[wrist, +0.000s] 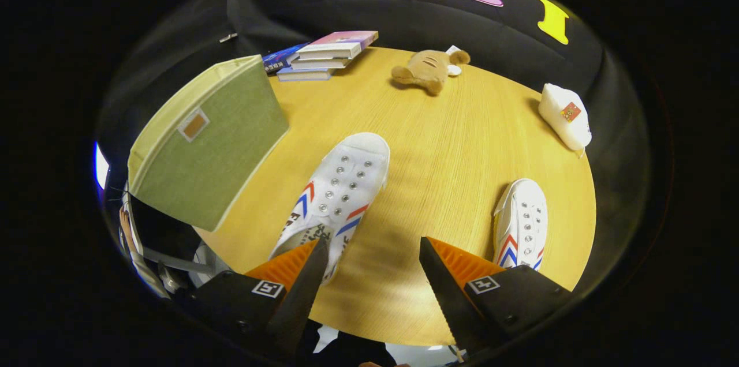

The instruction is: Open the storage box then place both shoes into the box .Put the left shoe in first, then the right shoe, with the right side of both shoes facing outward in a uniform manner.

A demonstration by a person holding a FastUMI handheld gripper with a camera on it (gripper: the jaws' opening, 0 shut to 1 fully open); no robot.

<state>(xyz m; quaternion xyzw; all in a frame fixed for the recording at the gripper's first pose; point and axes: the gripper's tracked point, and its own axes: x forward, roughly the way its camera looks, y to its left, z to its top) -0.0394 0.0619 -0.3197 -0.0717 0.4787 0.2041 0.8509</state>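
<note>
The gripper (372, 254) hangs over the wooden table (439, 142) with jaws spread wide, gripping nothing. One white shoe (340, 188) lies at centre, long axis running toe-up toward upper right, heel behind the left finger. The second shoe (521, 223) sits lower right, toe up. The green storage box (208, 142) stands upper left.

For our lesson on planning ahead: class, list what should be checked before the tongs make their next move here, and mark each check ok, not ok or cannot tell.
1. Tongs open, holding nothing: ok.
2. Storage box opened: cannot tell; its green face hides the top.
3. Near shoe just ahead of the left finger: ok.
4. Far shoe still on the table: ok.
5. Which shoe is the left one: cannot tell.
</note>
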